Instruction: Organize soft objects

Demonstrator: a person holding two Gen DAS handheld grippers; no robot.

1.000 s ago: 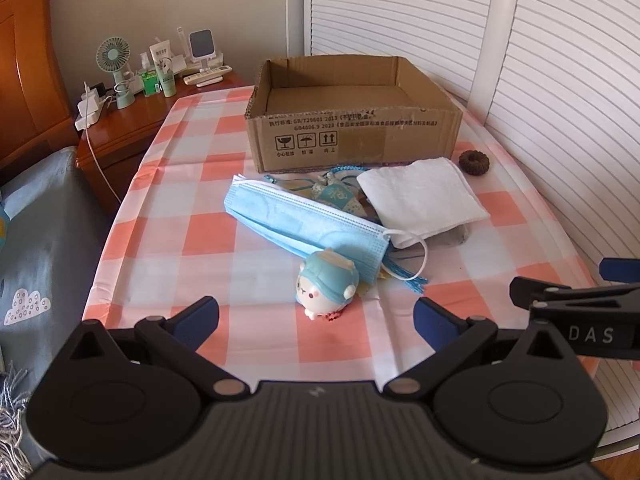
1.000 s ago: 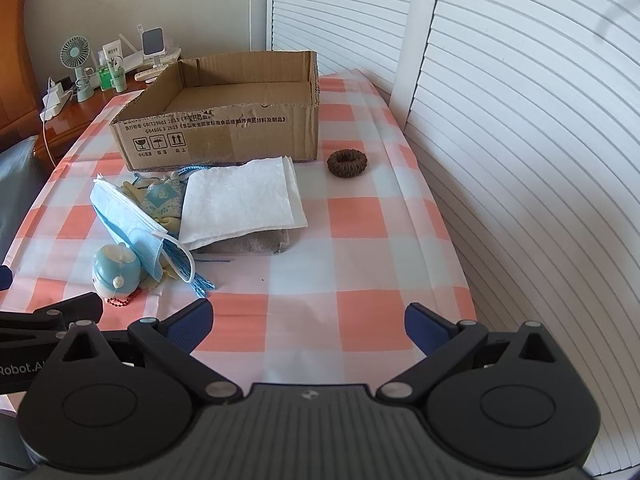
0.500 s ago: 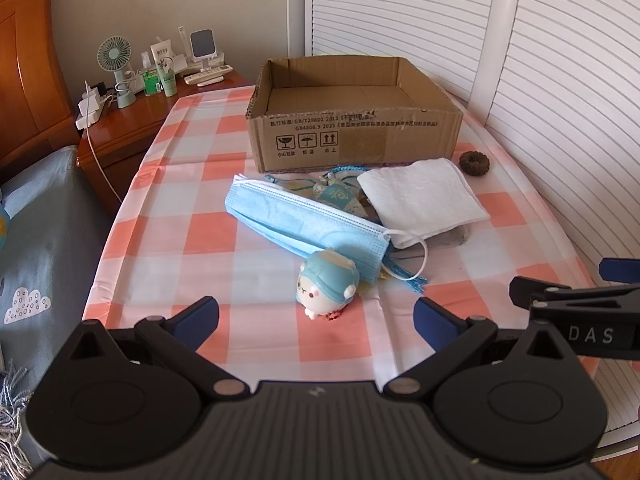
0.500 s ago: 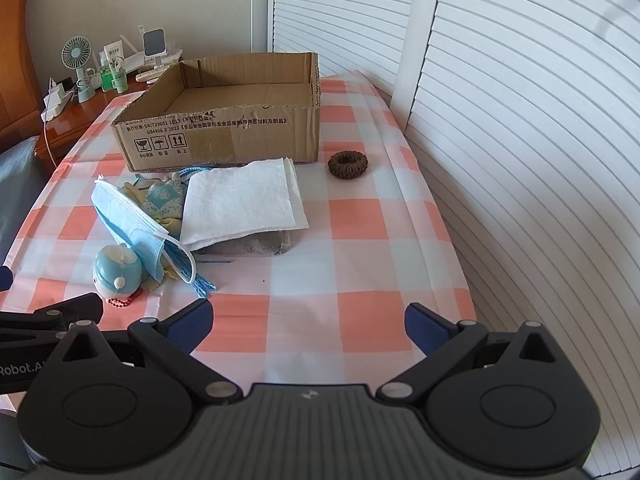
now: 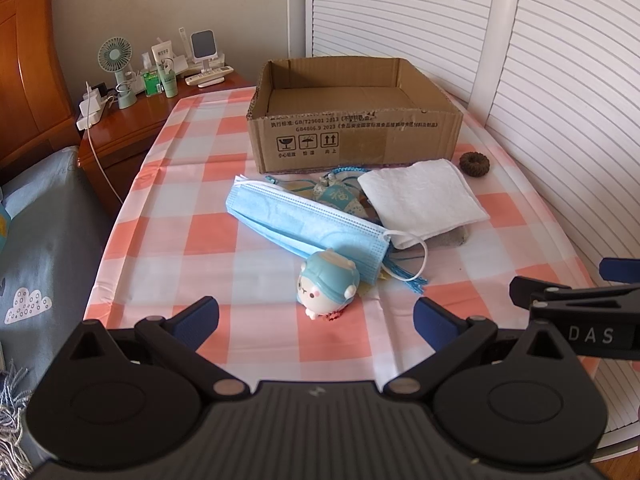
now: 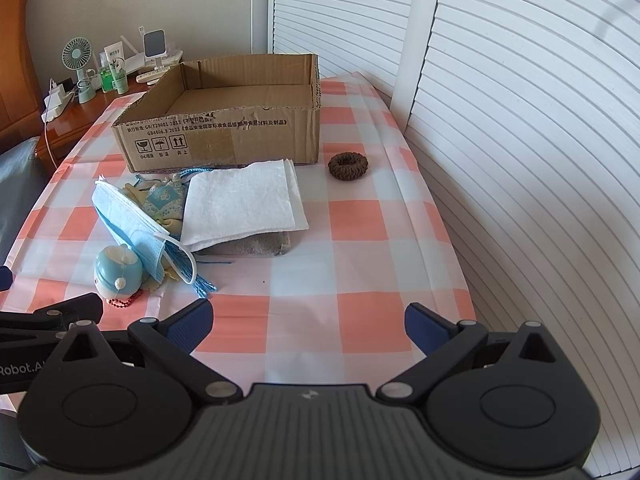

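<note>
A table covered by a pink-and-white checked cloth (image 5: pixel 192 236) was seen in both wrist views. An open brown cardboard box (image 5: pixel 352 136) was positioned at the far end of it, with nothing seen inside. A cluster of soft objects was located just in front of the box. A folded white paper towel (image 6: pixel 240 204) was laid over a grey folded cloth (image 6: pixel 256 245), of which only the near edge was exposed. A light-blue pleated face mask (image 5: pixel 304 224) was placed to the left of the towel, its right end lying against a small round blue-and-white plush toy (image 5: pixel 328 280). A small patterned fabric pouch with a blue cord (image 5: pixel 336 196) was partly covered between mask and towel. A dark brown knitted hair scrunchie (image 6: pixel 348 166) was set apart on the cloth, just beside the box's right corner.

The left gripper (image 5: pixel 316 318) was held low over the near table edge, jaws spread wide, with the plush toy just ahead of them and untouched. The right gripper (image 6: pixel 308 320) was likewise held with jaws spread, nothing between them, over bare cloth.
</note>
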